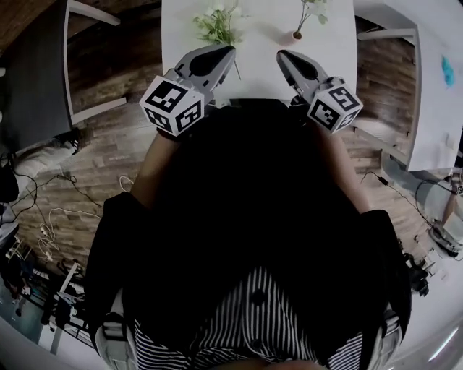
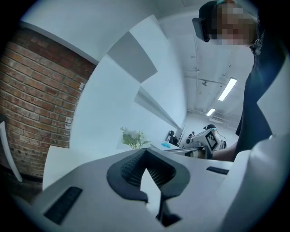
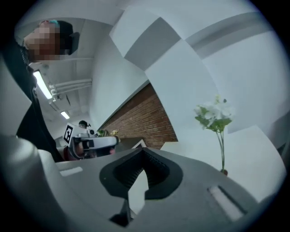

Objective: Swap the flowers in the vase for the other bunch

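A small pinkish vase (image 1: 296, 34) stands on the white table (image 1: 260, 72) and holds a thin stem with white flowers (image 1: 311, 10). The right gripper view shows that stem (image 3: 215, 113) upright, with the vase (image 3: 224, 171) at its foot. A loose bunch of white flowers and green leaves (image 1: 217, 25) lies on the table to the left, and appears again in the left gripper view (image 2: 133, 138). My left gripper (image 1: 230, 49) is shut and empty, its tip just short of the bunch. My right gripper (image 1: 281, 54) is shut and empty, a little short and left of the vase. Both sets of jaws meet at their tips, left (image 2: 146, 152) and right (image 3: 144, 152).
A second white table (image 1: 434, 87) stands to the right. A white chair frame (image 1: 87, 65) is on the left over the wood floor, where cables (image 1: 58, 209) lie. A brick wall (image 2: 36, 99) runs behind the table. The person's dark clothing fills the lower head view.
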Demonstrator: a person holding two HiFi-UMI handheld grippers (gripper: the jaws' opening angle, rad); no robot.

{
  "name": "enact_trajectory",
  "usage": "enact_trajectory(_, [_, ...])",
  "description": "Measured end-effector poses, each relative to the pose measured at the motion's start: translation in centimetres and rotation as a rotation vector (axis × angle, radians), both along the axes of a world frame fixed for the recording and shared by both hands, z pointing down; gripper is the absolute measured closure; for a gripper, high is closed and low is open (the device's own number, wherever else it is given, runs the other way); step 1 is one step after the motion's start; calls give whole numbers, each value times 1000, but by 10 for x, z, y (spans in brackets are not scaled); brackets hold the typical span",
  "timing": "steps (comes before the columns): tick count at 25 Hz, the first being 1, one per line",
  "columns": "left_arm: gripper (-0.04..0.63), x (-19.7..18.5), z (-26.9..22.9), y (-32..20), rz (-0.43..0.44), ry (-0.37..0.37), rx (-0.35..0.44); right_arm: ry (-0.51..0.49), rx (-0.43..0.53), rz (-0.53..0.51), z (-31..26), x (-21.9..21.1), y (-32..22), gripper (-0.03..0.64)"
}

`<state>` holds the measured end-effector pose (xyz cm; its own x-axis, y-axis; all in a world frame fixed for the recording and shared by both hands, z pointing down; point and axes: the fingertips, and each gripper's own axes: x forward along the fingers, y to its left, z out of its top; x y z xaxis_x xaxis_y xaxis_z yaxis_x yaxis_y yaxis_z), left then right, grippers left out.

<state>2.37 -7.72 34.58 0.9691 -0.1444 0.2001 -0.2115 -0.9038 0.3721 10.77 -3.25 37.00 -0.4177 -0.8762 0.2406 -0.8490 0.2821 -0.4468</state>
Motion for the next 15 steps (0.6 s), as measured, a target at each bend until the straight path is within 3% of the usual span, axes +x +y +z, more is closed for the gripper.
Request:
enact_trajectory(6, [591, -6, 53, 12, 27, -96, -48, 78, -46, -152, 16, -60, 4, 615])
enact_trajectory(15, [591, -28, 65, 27, 58, -136, -68, 52, -36, -222, 16, -85, -7, 615])
